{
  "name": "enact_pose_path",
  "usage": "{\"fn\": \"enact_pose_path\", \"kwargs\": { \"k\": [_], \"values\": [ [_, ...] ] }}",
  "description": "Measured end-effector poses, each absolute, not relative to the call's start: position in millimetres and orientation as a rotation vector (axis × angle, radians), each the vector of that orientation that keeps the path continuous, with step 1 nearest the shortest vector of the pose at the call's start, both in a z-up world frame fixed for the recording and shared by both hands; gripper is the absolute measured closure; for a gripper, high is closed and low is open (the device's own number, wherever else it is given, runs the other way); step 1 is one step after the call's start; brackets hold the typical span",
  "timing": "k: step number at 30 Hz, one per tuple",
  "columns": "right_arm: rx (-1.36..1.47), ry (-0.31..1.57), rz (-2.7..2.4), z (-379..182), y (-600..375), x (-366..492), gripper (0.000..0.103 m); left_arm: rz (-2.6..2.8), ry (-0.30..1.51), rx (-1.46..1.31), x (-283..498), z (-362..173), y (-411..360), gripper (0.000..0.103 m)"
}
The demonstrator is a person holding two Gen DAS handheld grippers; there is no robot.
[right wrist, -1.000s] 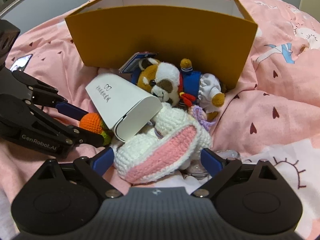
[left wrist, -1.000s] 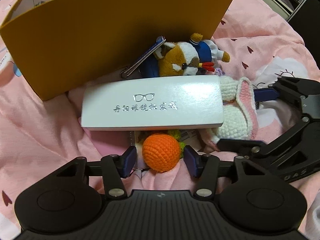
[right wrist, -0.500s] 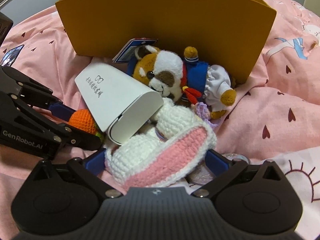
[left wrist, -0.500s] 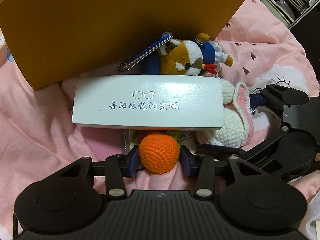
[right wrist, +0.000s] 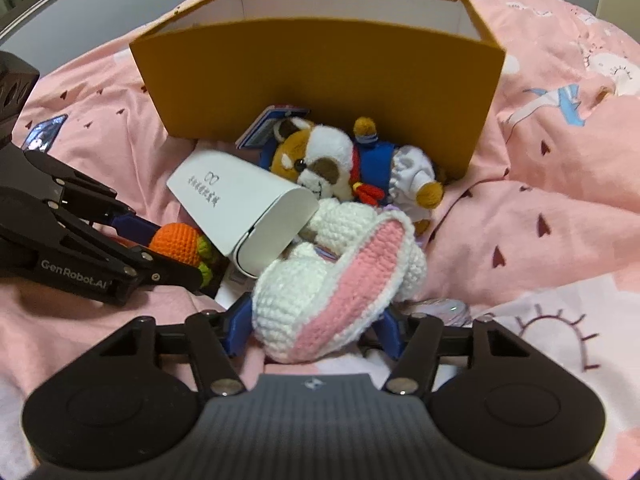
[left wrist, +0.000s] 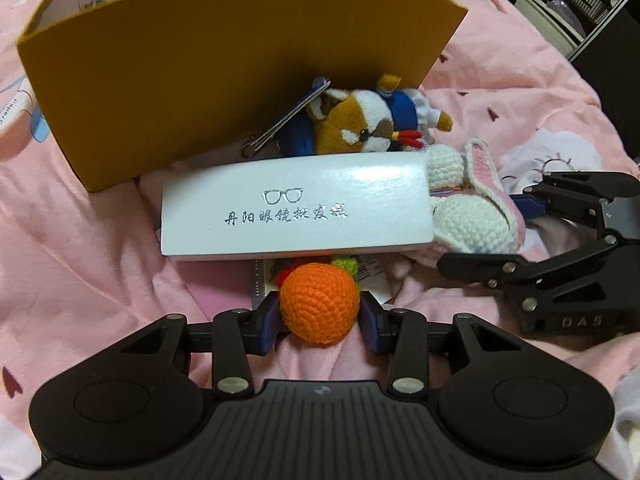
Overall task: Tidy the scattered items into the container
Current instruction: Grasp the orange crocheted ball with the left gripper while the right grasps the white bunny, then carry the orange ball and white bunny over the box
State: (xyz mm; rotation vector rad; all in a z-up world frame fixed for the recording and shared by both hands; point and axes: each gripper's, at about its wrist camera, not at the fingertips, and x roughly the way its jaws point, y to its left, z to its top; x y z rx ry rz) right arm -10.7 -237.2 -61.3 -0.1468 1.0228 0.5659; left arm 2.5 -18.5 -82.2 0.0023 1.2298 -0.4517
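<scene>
Closing on the crocheted orange ball (left wrist: 319, 307), left gripper (left wrist: 320, 322) with both blue pads pressed against the ball's sides, ball sitting just above the pink bedspread (left wrist: 88, 264) and in front of a small printed card (left wrist: 259, 285). Closing too on the right: right gripper (right wrist: 314, 330) with its blue fingers (right wrist: 239, 322) tight against the flanks of the white-and-pink crocheted bunny (right wrist: 328, 280), bunny bulging up between them. Lying across the middle of the heap, white glasses case (left wrist: 294, 214), printed with a spectacles outline and a line of characters, one end resting against the bunny, its long edge directly behind the orange ball. Behind the case, brown-and-white plush dog (right wrist: 320, 162) in a blue outfit, lying on its side against the front wall of the yellow box (right wrist: 320, 80). Tilted against that same wall, beside the dog's head, blue card holder (left wrist: 296, 114) with a metal clip at its lower end. Box standing upright on the bedspread, open at the top, white inside, nothing of the heap inside it as far as visible from these angles. Partly hidden under the bunny on the right, a round clear object (right wrist: 448, 306), too obscured to name. Bedspread pink with small dark hearts and cartoon prints, rumpled around the pile.
</scene>
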Motion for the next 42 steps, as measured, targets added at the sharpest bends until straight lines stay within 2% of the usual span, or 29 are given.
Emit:
{"fn": "enact_pose_path", "kwargs": {
  "k": [6, 8, 10, 21, 42],
  "values": [
    [-0.105, 0.977, 0.559, -36.1, -251.3, -8.8, 0.042, -0.456, 1.19, 0.001, -5.3, -65.6, -18.9, 0.056],
    [-0.093, 0.955, 0.552, -25.1, -258.7, -9.1, 0.045, -0.463, 1.177, 0.001, -7.9, -60.6, -19.9, 0.056],
    [-0.093, 0.926, 0.542, -17.2, -257.7, -7.9, 0.054, -0.473, 1.155, -0.005, -9.9, -53.6, -19.7, 0.056],
    [-0.061, 0.848, 0.561, 13.4, -263.8, -4.3, 0.054, -0.464, 1.031, -0.037, -10.4, -11.6, -14.6, 0.056],
    [-0.145, 0.531, 0.61, 85.6, -238.6, 13.2, 0.054, -0.386, 0.762, -0.036, 19.9, 58.7, -19.9, 0.056]
  ]
}}
